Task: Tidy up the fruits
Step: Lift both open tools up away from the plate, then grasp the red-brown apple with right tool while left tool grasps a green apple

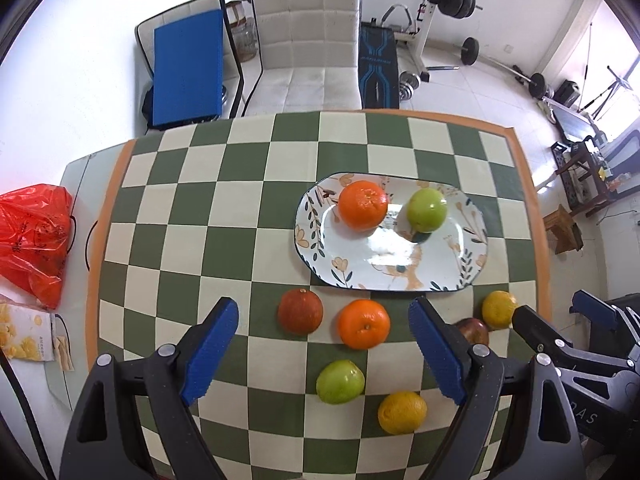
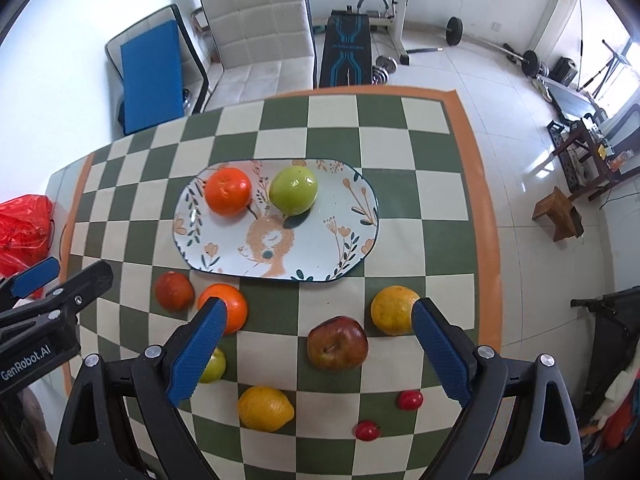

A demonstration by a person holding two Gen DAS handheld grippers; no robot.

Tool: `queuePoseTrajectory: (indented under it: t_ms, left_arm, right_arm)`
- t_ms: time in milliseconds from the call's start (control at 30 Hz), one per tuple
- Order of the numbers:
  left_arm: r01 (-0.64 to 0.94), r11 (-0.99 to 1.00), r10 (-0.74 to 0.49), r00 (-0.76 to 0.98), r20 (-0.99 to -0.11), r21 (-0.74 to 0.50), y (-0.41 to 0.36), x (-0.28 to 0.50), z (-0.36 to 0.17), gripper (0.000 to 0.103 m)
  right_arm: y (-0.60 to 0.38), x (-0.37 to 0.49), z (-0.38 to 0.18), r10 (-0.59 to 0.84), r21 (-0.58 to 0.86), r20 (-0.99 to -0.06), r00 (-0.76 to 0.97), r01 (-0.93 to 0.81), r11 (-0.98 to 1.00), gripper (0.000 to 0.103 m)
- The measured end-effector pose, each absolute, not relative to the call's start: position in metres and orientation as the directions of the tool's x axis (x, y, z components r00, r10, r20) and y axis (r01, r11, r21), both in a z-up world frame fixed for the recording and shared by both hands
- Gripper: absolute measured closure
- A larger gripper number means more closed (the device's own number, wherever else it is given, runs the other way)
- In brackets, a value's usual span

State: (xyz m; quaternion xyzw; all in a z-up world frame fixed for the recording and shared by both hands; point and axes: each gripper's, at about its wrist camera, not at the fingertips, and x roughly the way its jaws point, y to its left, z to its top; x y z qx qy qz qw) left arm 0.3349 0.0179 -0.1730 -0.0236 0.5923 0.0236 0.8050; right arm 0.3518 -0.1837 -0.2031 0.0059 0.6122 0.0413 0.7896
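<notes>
Checkered table [image 2: 400, 240], plate [image 2: 360, 216], loose fruit [image 2: 338, 343]

Right tool [image 2: 314, 354] gapes wide above red apple [image 2: 337, 343]; plate [image 2: 360, 216] holds orange [image 2: 228, 191], green apple [image 2: 293, 191]

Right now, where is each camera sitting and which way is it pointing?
Left wrist: on the left gripper, above the near table edge, facing the plate; its open blue fingers show, and the right gripper alongside.
Right wrist: on the right gripper, same heading; its open fingers show, and the left gripper.
Shared: plate, red apple, checkered cloth.
</notes>
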Motion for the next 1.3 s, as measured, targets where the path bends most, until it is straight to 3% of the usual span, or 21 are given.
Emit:
queuePoseTrajectory:
  t_ms: [367, 567, 633, 700, 933, 1100, 1200, 1300]
  left_arm:
    - [-0.041, 0.998, -0.019, 0.38, -0.925, -0.038, 0.013, 0.292, -0.12, 0.016]
    - [-0.057, 0.998, 0.0, 0.396, -0.918, -0.024, 0.015, 0.284, -0.12, 0.016]
    - [-0.058, 0.998, 0.026, 0.378, -0.926, 0.004, 0.014, 0.286, -0.132, 0.015]
    - [-0.056, 0.998, 0.043, 0.342, -0.939, 0.026, 0.014, 0.29, -0.15, 0.003]
    - [-0.077, 0.994, 0.083, 0.157, -0.984, 0.071, 0.016, 0.296, -0.231, 0.003]
    - [-0.087, 0.993, 0.087, 0.036, -0.996, 0.083, 0.018, 0.297, -0.281, 0.003]
    - [-0.09, 0.993, 0.074, -0.028, -0.997, 0.076, 0.019, 0.301, -0.305, 0.003]
    - [-0.083, 0.995, 0.052, -0.077, -0.996, 0.059, 0.017, 0.304, -0.324, 0.003]
  right_arm:
    - [-0.189, 0.298, -0.135, 0.097, 0.086, -0.934, 0.344, -0.047, 0.995, 0.007]
    - [-0.198, 0.287, -0.133, 0.105, 0.107, -0.93, 0.351, -0.014, 0.994, 0.007]
    - [-0.203, 0.289, -0.149, 0.108, 0.115, -0.941, 0.321, 0.003, 0.993, 0.007]
    - [-0.211, 0.294, -0.175, 0.127, 0.14, -0.954, 0.271, 0.029, 0.99, 0.007]
    - [-0.232, 0.316, -0.289, 0.174, 0.183, -0.981, 0.087, 0.102, 0.978, 0.007]
    - [-0.226, 0.33, -0.34, 0.159, 0.16, -0.987, 0.021, 0.083, 0.984, 0.008]
    - [-0.217, 0.34, -0.365, 0.146, 0.144, -0.989, -0.013, 0.065, 0.987, 0.012]
    - [-0.208, 0.346, -0.388, 0.12, 0.118, -0.991, -0.062, 0.03, 0.993, 0.029]
